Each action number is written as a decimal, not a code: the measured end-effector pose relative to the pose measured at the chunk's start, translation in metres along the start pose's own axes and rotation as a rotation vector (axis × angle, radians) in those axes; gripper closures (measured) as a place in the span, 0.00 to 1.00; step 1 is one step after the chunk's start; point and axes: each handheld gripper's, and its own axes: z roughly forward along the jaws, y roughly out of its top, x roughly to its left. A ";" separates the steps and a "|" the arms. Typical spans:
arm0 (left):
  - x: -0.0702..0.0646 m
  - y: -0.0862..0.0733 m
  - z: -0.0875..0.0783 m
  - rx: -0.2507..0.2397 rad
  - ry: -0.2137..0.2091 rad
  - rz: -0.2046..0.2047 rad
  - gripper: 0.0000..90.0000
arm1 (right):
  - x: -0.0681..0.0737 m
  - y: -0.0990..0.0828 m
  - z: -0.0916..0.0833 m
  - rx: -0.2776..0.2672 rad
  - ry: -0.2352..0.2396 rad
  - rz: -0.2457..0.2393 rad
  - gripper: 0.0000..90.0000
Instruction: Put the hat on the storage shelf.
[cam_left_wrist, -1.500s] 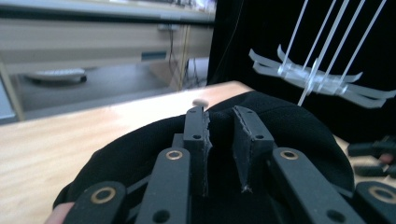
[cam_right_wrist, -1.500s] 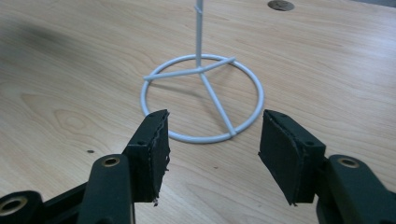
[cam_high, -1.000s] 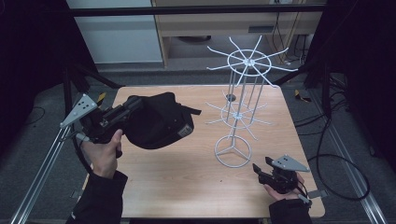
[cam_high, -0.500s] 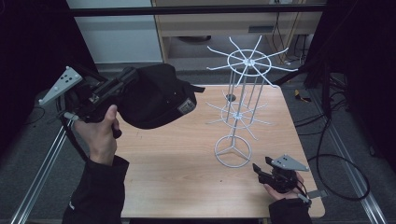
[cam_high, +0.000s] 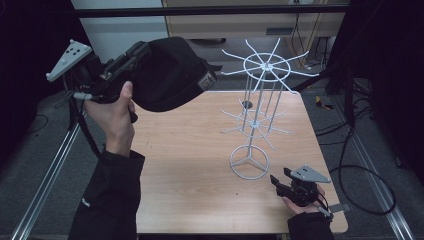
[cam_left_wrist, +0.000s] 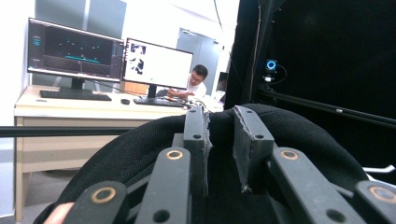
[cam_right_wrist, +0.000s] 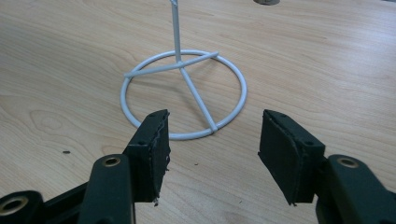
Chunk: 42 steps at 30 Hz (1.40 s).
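High view: left gripper clamps the black cap aloft, left of the wire rack — carrying step; next, hang it on a prong; right gripper rests open by the base.

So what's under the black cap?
Below the cap, held up by the left gripper, is bare table. Its inside faces away and stays hidden.

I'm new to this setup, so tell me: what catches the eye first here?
A black cap held high over the table's far left corner, pinched in the left tongs. Next, the white wire rack standing mid-table, its spokes bare. The right tongs rest open near the rack's ring base.
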 end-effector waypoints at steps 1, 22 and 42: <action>-0.001 0.001 0.003 -0.005 0.003 -0.006 0.83 | 0.000 0.000 0.000 0.000 0.001 0.001 0.47; -0.024 -0.036 0.026 0.013 -0.044 -0.052 0.83 | 0.001 0.000 0.001 -0.002 0.008 -0.004 0.48; -0.021 -0.091 0.016 0.157 -0.098 -0.022 0.83 | 0.004 -0.001 0.005 0.019 0.018 -0.012 0.47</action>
